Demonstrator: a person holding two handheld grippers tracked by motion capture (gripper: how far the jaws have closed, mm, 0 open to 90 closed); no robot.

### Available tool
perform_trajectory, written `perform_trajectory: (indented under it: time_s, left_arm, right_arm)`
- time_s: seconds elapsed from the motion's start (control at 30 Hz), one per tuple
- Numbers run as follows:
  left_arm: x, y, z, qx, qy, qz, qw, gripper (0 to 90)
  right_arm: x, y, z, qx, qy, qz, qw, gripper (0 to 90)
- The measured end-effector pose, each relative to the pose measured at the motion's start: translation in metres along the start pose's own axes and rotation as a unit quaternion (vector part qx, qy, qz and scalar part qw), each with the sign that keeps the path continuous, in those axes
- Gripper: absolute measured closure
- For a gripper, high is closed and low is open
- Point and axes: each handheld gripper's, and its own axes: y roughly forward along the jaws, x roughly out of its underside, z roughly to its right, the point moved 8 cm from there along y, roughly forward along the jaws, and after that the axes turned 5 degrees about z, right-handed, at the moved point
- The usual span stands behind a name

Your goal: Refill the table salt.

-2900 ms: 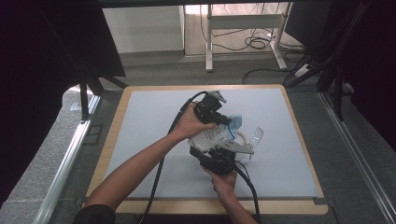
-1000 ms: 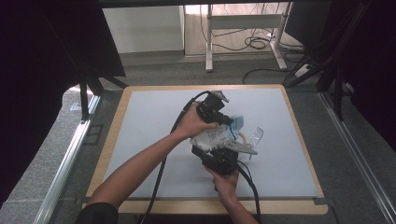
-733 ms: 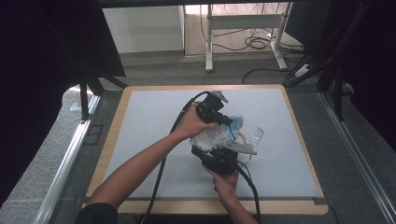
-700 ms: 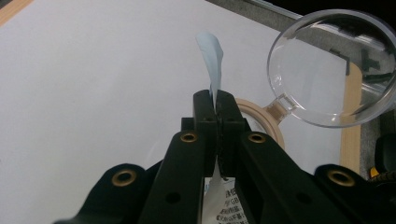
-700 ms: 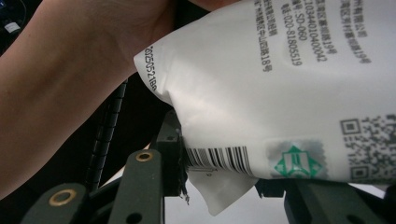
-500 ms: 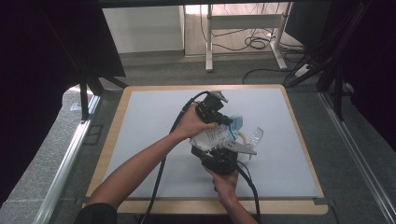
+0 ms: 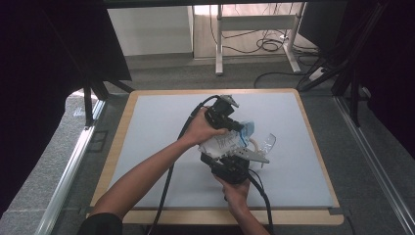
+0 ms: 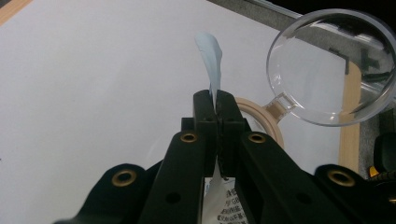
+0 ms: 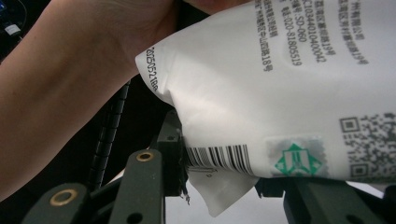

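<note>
a: what do the fingers of the left gripper (image 8: 216, 105) hold?

b: they are pressed tight together on the thin pale blue top edge of the white plastic pouch with black print (image 7: 224, 143). the edge sticks up past the tips, in the middle of the left gripper view.

a: and the right gripper (image 9: 219, 179)?

b: its fingers sit part way apart, one on each side of the pouch's bottom end by the bar code. i think they grip it.

a: where is the pouch?

b: in the middle of the high view, up off the pale grey table mat (image 7: 156, 127), between both grippers. its long way runs from the right gripper, low in the frame, up to the left gripper.

a: what else is near?

b: a clear round plastic lid (image 8: 334, 65) and a tan ring (image 8: 261, 116), just right of the pouch.

a: next?

b: maybe pulling the top open.
</note>
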Motion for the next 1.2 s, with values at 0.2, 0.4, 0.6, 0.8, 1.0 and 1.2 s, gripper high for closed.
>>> perform_trajectory:
  time_s: [0.2, 0.4, 0.6, 0.8, 1.0, 1.2]
  left_arm:
    - [-0.0017, 0.0018, 0.0007, 0.001, -0.002, -0.001, 1.0, 89.9]
    - [-0.003, 0.0029, 0.0007, 0.002, -0.003, -0.003, 1.0, 89.9]
    - [-0.0029, 0.0027, -0.0004, 0.0, -0.001, -0.005, 1.0, 89.9]
    - [-0.0016, 0.0036, -0.0008, 0.001, 0.0, -0.008, 1.0, 89.9]
    - [-0.0016, 0.0031, -0.0012, 0.001, -0.001, -0.007, 1.0, 89.9]
    - [-0.0017, 0.004, -0.0012, 0.002, 0.0, -0.008, 1.0, 89.9]
  right_arm:
    - [-0.0018, -0.0013, 0.0002, 0.001, 0.001, 0.004, 1.0, 61.7]
    - [-0.0041, -0.0032, 0.0007, 0.002, -0.001, 0.006, 1.0, 61.9]
    - [-0.0047, -0.0036, 0.0012, -0.001, 0.005, 0.006, 1.0, 62.0]
    - [-0.0045, -0.0039, 0.0006, 0.002, 0.006, 0.006, 1.0, 62.1]
    - [-0.0055, -0.0043, 0.0003, 0.002, 0.004, 0.008, 1.0, 62.2]
    - [-0.0063, -0.0046, 0.0004, 0.001, 0.003, 0.01, 0.9999, 62.3]
